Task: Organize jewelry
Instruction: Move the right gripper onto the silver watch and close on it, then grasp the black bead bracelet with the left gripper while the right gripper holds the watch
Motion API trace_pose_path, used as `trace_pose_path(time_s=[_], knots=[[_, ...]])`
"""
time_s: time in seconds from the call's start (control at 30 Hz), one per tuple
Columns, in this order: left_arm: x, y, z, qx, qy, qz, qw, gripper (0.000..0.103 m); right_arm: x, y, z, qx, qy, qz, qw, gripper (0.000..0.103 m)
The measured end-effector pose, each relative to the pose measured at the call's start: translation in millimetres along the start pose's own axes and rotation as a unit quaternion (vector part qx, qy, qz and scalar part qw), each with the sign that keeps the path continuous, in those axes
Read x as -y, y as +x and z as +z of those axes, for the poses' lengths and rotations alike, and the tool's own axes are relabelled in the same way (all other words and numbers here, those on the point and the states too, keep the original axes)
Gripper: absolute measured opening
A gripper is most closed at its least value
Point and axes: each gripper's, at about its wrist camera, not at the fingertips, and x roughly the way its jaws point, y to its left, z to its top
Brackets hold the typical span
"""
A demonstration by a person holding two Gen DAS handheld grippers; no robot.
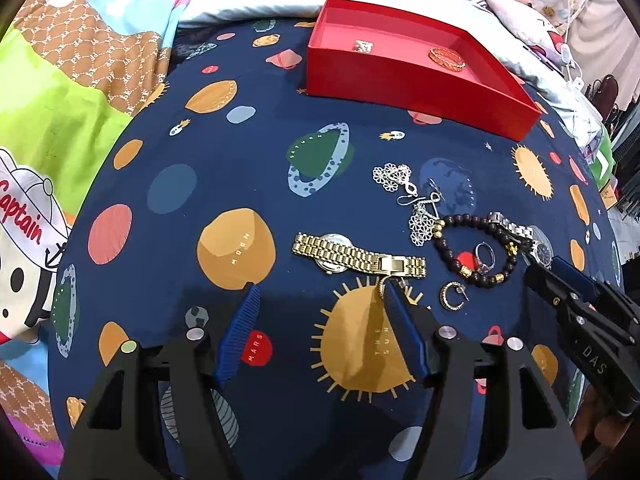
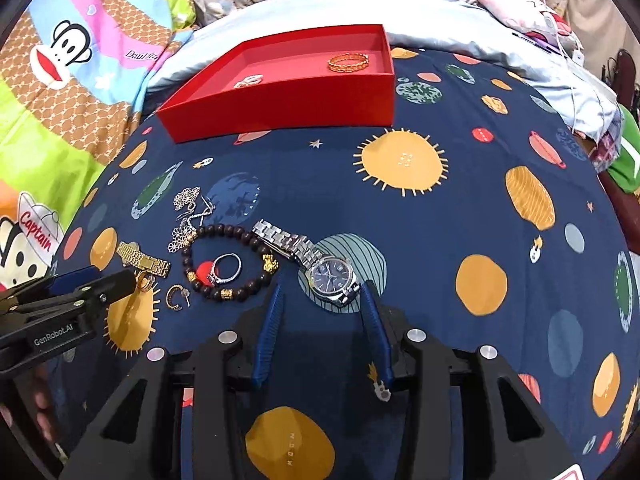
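A gold watch lies flat on the navy planet-print cover, just beyond my left gripper, which stands open and empty. A silver watch with a blue face lies further right. My right gripper is open with the watch's near end between its fingertips; the pads do not press on it. Each gripper also shows from the side in the other view: the right gripper by the silver watch, the left gripper by the gold watch. At the back stands a red box.
In the red box lie a gold bangle and a small silver piece. Between the watches are a dark bead bracelet around a silver ring, a hoop earring and silver flower earrings. Pillows edge the cover.
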Motion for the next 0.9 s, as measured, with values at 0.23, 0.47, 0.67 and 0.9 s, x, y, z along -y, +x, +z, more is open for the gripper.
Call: trace_pose_path(time_s=[0.23,0.47,0.67,0.9], knots=[[2,0,-1,-0.002,0.001,0.001,1.0,0.062,0,8,8,0.005,-0.028,-0.013,1.0,0.036],[6,0,-1,-0.004,0.005,-0.006,1.0,0.062,8,2,2,0.006,0.004,-0.013,1.0,0.024],[20,-4,3,0.003,0.017,-0.031,0.9994,0.062,17,-11,-1,0.016,0.037,-0.014,0.999,0.024],[53,5,21,0.021,0.053,-0.049,0.9972,0.059,20,-21,2,0.023,0.046,-0.009,0.999,0.024]])
